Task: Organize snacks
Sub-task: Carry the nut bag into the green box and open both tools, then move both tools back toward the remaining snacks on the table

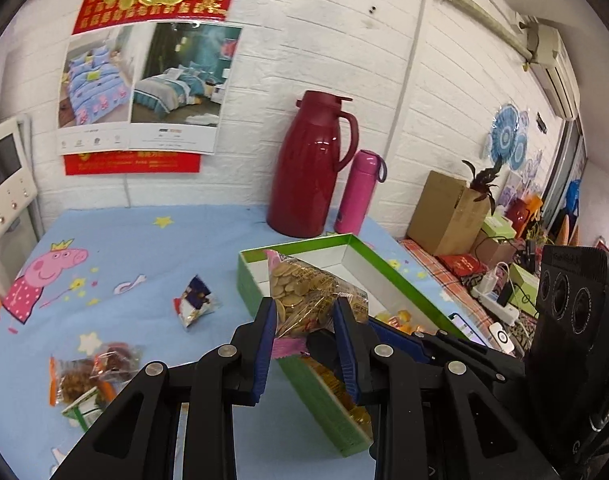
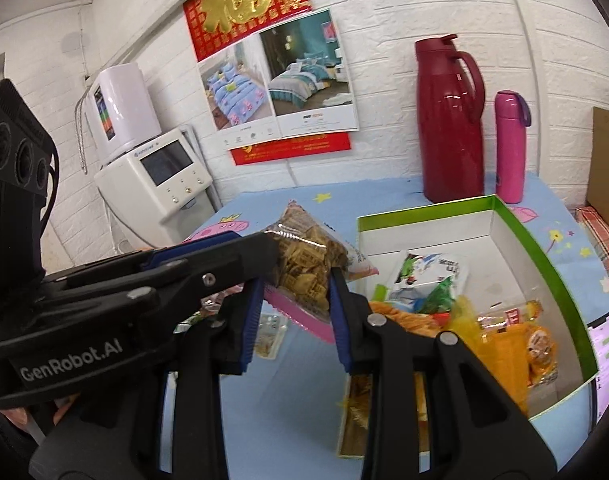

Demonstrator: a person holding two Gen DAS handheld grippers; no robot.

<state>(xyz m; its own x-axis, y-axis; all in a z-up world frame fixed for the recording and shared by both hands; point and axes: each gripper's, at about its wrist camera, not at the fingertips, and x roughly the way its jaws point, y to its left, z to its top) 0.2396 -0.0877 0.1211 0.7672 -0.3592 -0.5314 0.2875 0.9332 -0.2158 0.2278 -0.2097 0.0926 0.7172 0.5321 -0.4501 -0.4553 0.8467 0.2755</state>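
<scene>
Over blue tablecloth (image 1: 144, 248), both grippers' jaws pinch the snack bag (image 1: 304, 292).

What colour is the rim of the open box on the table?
The box has a green rim, with white inner walls. The right wrist view shows it best.

White painted brick wall (image 1: 324, 40) carries a red-and-gold calendar (image 1: 144, 60) with bedroom photos. The counter (image 1: 144, 248) wears a blue cartoon-pig cloth. A white water dispenser (image 2: 160, 184) stands at its left end, an air conditioner (image 1: 552, 64) is mounted high on the right (partly cut off), and a cardboard box (image 1: 444, 216) sits below it.
</scene>
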